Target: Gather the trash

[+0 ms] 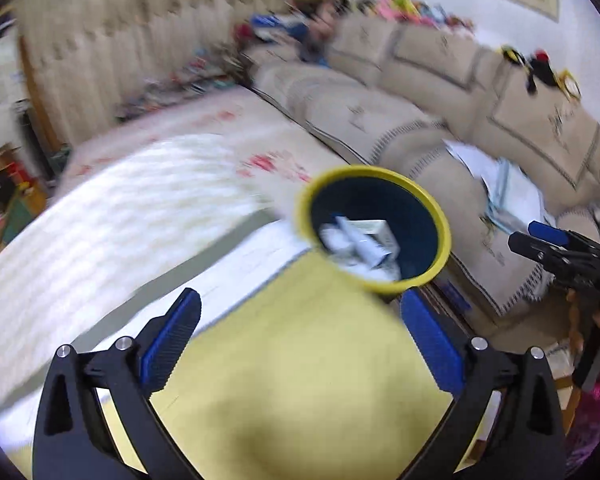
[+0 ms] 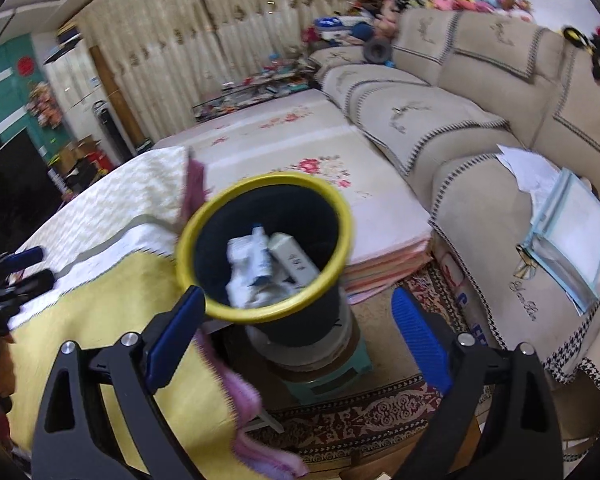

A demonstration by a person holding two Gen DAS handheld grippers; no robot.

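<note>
A dark bin with a yellow rim (image 1: 380, 170) (image 2: 260, 178) stands beside the table and holds white crumpled paper and small boxes (image 1: 360, 240) (image 2: 268, 264). My left gripper (image 1: 300, 294) is open wide over the yellow tablecloth, just short of the bin, with nothing between its blue pads (image 1: 168, 348). My right gripper (image 2: 296, 294) is also open and empty, hovering above the bin's near rim. Each gripper shows at the edge of the other's view: the right gripper (image 1: 540, 240) at the far right of the left wrist view, the left gripper (image 2: 16, 268) at the far left of the right wrist view.
The bin sits on a round base over a teal stool (image 2: 328, 376) on a patterned rug (image 2: 360, 420). A yellow tablecloth (image 1: 300, 360) and a pink cloth (image 2: 244, 408) lie near me. A beige sofa (image 2: 480, 200) with papers (image 2: 572, 232) runs along the right.
</note>
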